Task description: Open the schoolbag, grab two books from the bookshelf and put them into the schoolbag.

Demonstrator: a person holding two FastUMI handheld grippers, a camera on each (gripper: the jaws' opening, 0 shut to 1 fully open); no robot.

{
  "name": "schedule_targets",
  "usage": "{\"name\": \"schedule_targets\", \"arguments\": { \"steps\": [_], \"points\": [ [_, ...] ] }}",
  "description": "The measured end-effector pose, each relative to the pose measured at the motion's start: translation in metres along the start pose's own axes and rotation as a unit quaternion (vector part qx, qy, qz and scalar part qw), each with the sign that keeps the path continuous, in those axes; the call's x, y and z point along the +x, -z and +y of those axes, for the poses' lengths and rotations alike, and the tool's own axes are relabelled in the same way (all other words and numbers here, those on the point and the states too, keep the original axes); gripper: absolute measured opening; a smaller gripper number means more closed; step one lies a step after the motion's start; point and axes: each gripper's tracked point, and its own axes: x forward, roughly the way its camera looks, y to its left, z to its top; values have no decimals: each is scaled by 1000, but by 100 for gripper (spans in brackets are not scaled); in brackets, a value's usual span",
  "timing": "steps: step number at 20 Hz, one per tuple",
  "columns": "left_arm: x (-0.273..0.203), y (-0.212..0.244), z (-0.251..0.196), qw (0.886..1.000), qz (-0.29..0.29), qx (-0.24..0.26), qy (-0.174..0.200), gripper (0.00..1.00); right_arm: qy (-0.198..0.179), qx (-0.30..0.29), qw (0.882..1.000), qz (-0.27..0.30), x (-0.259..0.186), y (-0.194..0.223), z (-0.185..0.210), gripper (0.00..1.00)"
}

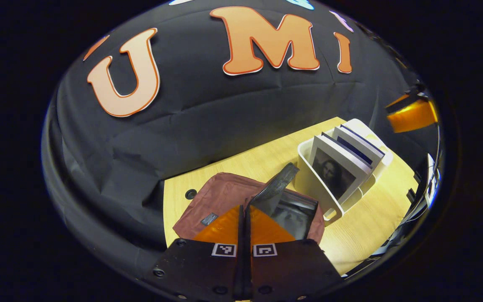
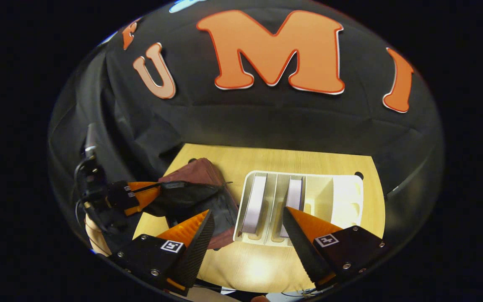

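The maroon schoolbag (image 1: pixel 224 193) lies on the wooden table (image 1: pixel 375 218), its mouth gaping to show a dark lining (image 1: pixel 292 214). My left gripper (image 1: pixel 245 208) is shut on the near edge of that mouth and holds it up; in the right gripper view the left gripper (image 2: pixel 157 191) pinches the bag's (image 2: pixel 199 172) dark rim. To the bag's right stands a white bookshelf rack (image 1: pixel 315 188) with upright books, the front one (image 1: pixel 333 172) bearing a portrait. My right gripper (image 2: pixel 247 214) hovers open above the rack (image 2: pixel 346 197), over two books (image 2: pixel 256 201) (image 2: pixel 294 195).
The table (image 2: pixel 266 159) ends at the black cloth wall behind the bag and rack. A cable hole (image 1: pixel 190 193) sits near the bag's far corner, another (image 2: pixel 359 175) beside the rack. The rack's right-hand slots hold nothing. A hand and cables trail behind the left gripper.
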Motion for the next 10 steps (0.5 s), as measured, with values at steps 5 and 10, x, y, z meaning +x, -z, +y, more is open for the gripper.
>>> {"name": "schedule_targets", "arguments": {
  "steps": [5,10],
  "points": [
    [2,6,4,1000,-6,-21,10,1,15,51,995,85,69,6,7,98],
    [9,10,8,999,2,-28,22,0,45,50,986,154,116,30,2,99]
  ]
}}
